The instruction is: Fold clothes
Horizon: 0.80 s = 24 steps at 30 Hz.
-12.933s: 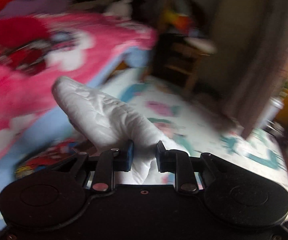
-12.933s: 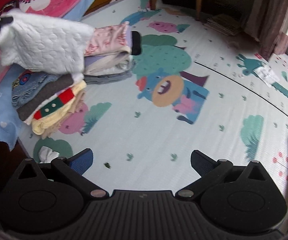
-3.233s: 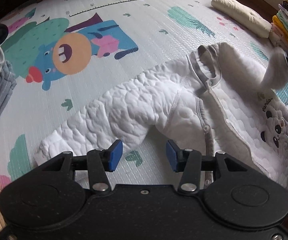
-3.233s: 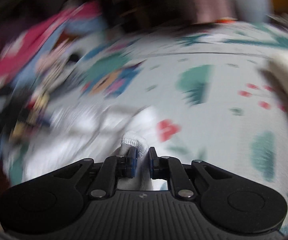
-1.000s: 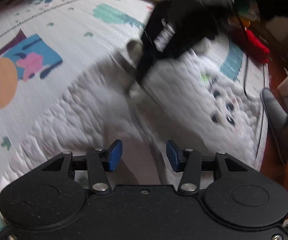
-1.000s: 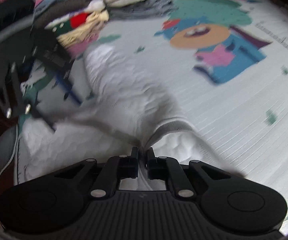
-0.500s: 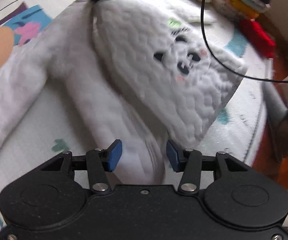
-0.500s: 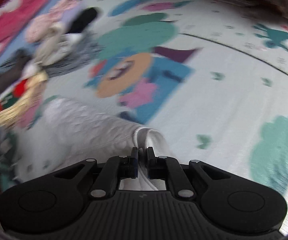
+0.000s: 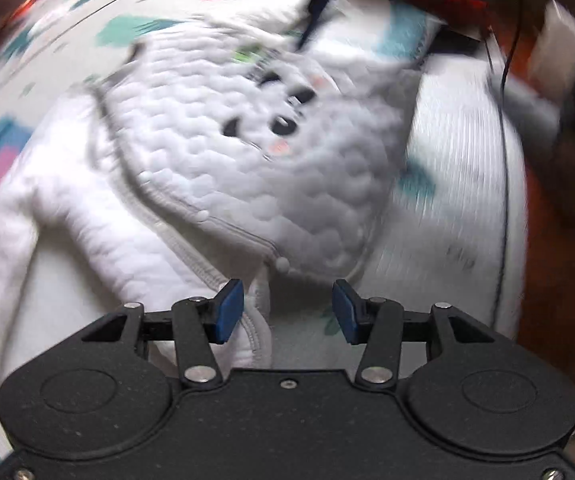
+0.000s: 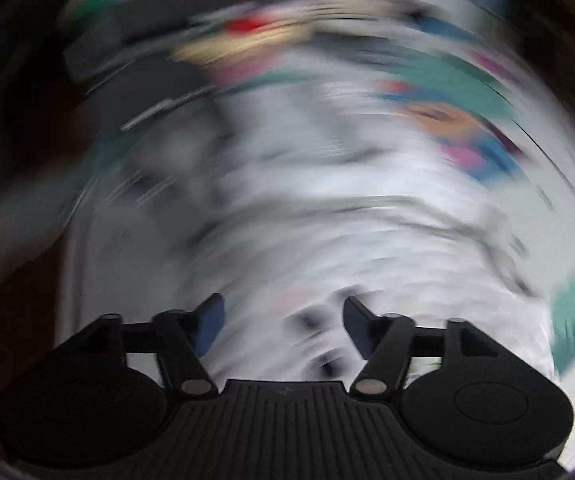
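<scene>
A puffy quilted white jacket (image 9: 223,168) with a panda face lies on the ribbed play mat (image 9: 459,184); left claw (image 9: 283,310) and right claw (image 10: 283,320) both spread, empty.

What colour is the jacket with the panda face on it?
The jacket is white and quilted, with grey trim. It shows best in the left wrist view.

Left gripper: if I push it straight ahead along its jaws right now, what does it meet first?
Most likely the white quilted jacket. The left gripper is open, and the jacket's stitched hem edge lies between its jaws, near the left one. The play mat shows on the other side. Depth is unclear under motion blur.
</scene>
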Each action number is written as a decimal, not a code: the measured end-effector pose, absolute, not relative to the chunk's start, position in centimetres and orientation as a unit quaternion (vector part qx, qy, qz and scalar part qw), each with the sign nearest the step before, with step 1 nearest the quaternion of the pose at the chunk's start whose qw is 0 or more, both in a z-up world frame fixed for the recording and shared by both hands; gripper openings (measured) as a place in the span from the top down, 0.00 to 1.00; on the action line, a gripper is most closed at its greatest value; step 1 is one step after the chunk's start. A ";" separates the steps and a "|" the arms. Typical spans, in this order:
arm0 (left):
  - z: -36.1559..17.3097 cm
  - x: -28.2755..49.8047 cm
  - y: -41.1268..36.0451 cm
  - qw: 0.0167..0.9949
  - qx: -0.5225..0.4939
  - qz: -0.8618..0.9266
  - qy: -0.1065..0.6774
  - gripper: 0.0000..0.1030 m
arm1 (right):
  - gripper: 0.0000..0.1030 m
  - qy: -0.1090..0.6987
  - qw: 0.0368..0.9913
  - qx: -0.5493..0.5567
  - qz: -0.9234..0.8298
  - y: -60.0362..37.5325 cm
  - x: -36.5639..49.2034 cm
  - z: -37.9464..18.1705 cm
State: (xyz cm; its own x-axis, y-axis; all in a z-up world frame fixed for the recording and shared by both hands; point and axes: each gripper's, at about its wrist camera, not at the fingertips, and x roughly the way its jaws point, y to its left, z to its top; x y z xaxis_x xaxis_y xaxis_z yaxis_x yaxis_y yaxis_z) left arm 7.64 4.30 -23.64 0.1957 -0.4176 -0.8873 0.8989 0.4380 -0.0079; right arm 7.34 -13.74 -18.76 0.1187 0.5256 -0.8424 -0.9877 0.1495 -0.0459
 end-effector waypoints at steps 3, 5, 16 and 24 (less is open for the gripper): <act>-24.0 7.9 4.3 0.717 0.286 -0.463 0.435 0.54 | 0.31 0.286 0.607 -0.463 0.579 -13.4 1.1 -21.7; -23.9 8.3 4.4 0.716 0.277 -0.470 0.436 0.54 | 0.31 0.268 0.598 -0.501 0.565 -13.1 -0.5 -23.5; -24.3 7.9 2.9 0.705 0.295 -0.493 0.416 0.47 | 0.81 0.465 0.745 -0.082 0.470 -17.5 12.6 -20.7; -24.8 5.4 0.3 0.692 0.396 -0.486 0.357 0.96 | 0.80 0.494 0.754 0.099 0.421 -22.6 15.8 -20.8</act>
